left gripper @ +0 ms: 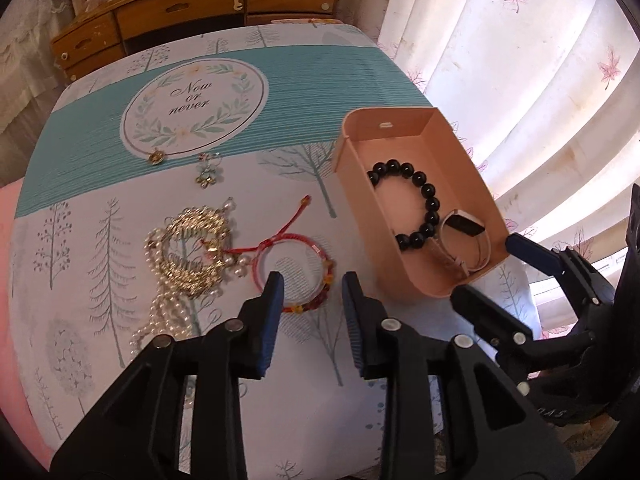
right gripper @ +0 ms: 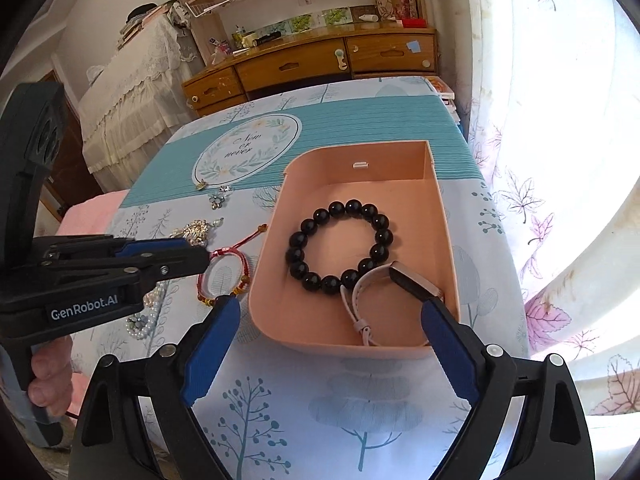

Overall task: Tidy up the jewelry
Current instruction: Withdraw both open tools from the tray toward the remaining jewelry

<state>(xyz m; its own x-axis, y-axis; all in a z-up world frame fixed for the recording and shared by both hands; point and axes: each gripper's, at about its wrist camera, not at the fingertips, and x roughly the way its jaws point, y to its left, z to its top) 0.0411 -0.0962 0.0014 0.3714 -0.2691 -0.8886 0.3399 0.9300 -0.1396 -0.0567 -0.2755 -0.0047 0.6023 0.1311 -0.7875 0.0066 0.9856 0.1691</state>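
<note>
Resting on the tabletop (left gripper: 360, 80), a pink box (right gripper: 264, 280) is recorded, holding a black bead bracelet (right gripper: 340, 244) with a white watch (right gripper: 360, 300) at its 5 o'clock; a red cord bracelet (left gripper: 296, 276) lies at the box's 9 o'clock, pearl and gold chains (left gripper: 188, 256) beyond; left gripper (left gripper: 312, 284) is held partly open, empty, above the red bracelet; right gripper (right gripper: 328, 312) is spread wide, empty, straddling the box's near wall.

pearl necklace (right gripper: 150, 316) half hidden behind left gripper (right gripper: 200, 258)
</note>
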